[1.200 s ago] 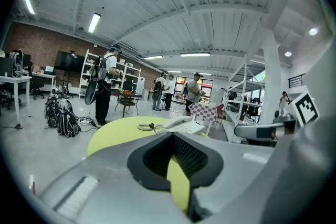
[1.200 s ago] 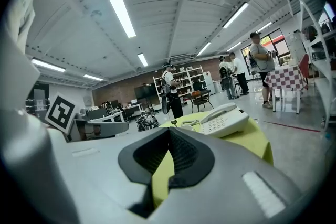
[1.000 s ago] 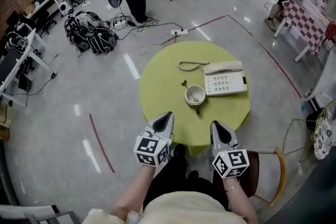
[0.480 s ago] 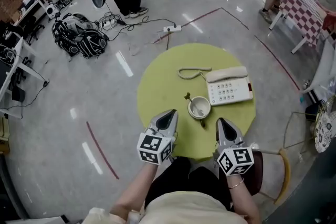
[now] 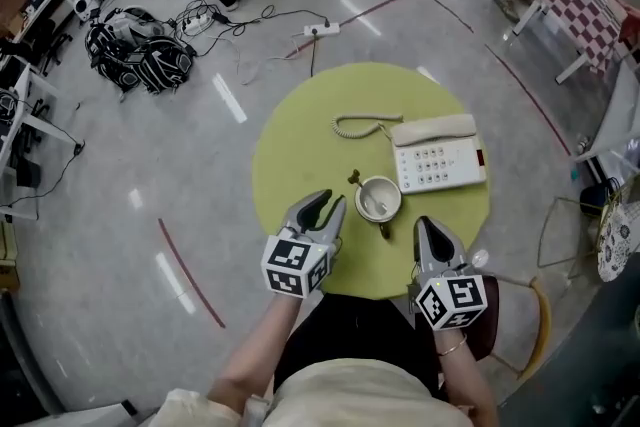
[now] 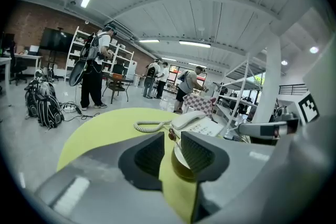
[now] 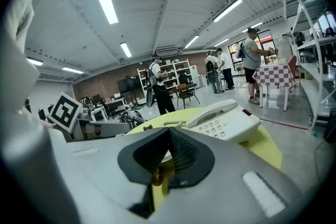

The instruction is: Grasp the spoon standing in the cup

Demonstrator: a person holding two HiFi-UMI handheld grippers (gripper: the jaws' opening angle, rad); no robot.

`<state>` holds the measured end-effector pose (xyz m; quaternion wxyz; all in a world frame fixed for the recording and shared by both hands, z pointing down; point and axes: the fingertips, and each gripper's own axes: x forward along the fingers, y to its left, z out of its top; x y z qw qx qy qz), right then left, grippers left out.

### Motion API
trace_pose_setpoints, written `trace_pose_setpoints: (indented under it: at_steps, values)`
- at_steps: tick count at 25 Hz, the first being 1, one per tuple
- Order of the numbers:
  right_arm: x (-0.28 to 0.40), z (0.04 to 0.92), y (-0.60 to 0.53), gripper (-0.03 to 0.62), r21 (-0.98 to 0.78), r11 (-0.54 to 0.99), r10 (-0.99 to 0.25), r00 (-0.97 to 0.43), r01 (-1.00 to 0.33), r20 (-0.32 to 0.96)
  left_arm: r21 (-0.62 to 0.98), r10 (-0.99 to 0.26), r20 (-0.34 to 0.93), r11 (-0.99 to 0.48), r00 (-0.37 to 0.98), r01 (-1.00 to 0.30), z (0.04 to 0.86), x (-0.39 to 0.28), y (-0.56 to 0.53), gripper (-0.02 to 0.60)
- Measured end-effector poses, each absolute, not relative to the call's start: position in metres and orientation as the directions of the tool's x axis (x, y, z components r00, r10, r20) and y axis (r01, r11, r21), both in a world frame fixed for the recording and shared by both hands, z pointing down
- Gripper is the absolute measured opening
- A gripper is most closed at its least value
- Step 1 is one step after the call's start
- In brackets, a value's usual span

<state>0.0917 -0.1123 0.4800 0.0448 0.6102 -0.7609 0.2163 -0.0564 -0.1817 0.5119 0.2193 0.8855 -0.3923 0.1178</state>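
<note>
Opening its jaws near the cup (image 5: 378, 198) with the spoon (image 5: 356, 182), your left gripper (image 5: 328, 205) holds nothing; your right gripper (image 5: 426, 225) is closed.

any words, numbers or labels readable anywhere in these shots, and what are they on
No text can be read in any view.
Keypad of the telephone: the button markings are too small to read.
Cubes on the left gripper (jaws opening, nothing between them) and the right gripper: black-and-white square marker patterns only, no letters or numbers.
</note>
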Motion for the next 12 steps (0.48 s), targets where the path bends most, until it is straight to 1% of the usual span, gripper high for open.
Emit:
trace_pose_setpoints:
  at_steps: [12]
  values:
    - [0.110, 0.497, -0.121, 0.000, -0.295, 0.147, -0.891, -0.256, -0.944, 0.375, 0.360, -0.601, 0.440, -0.562, 0.667, -0.744, 0.543, -0.033, -0.194, 0.166]
